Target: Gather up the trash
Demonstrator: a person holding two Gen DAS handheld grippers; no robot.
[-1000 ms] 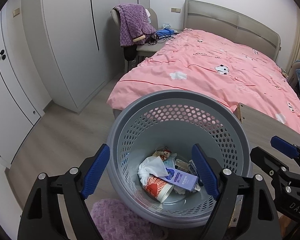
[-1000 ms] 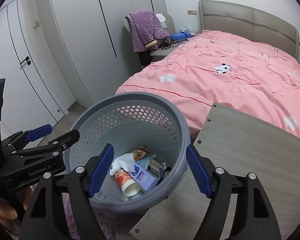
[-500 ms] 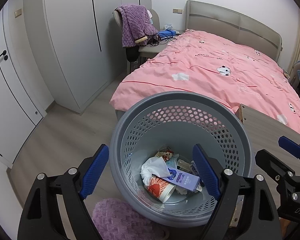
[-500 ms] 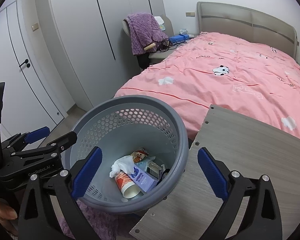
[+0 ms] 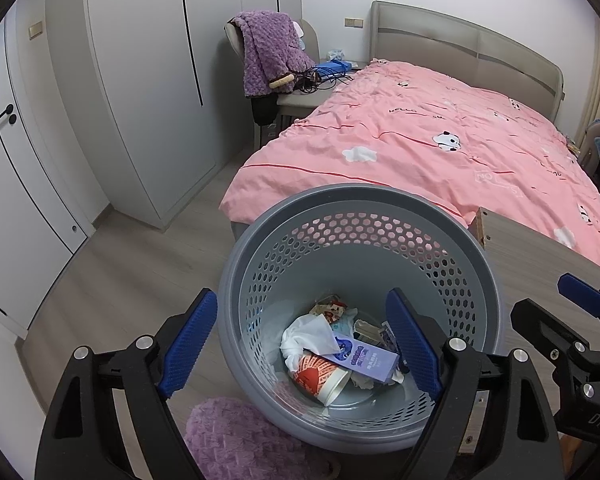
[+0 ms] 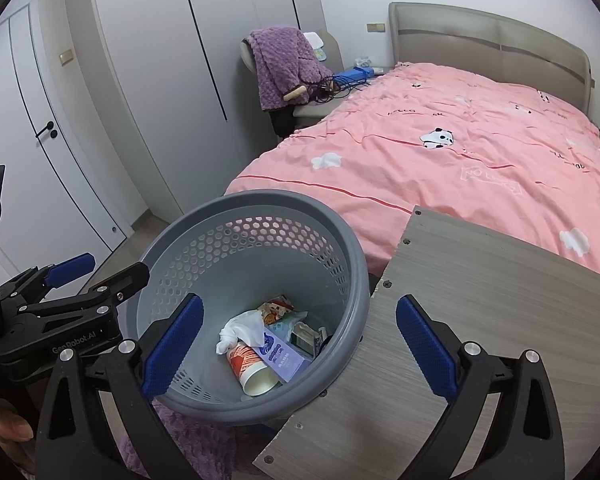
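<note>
A grey perforated waste basket (image 5: 356, 208) stands on the floor beside the table and also shows in the right wrist view (image 6: 256, 204). Inside it lie a red-and-white paper cup (image 5: 320, 376), a white tissue (image 5: 304, 334), a purple box (image 5: 364, 358) and several wrappers. My left gripper (image 5: 300, 344) is open and empty, held above the basket's near rim. My right gripper (image 6: 300, 344) is open and empty, above the basket's right rim and the table edge. Each gripper shows in the other's view: the right (image 5: 580, 320), the left (image 6: 96, 276).
A grey wood-grain table top (image 6: 480, 320) lies to the right of the basket. A bed with a pink duvet (image 5: 440, 140) stands behind. A chair with a purple blanket (image 5: 266, 52) stands by the white wardrobes (image 5: 140, 80). A purple fluffy slipper (image 5: 236, 440) lies on the floor near the basket.
My right gripper's jaws have spread wider. Both grippers have pulled back and up slightly from the basket. The trash in the basket has not moved.
</note>
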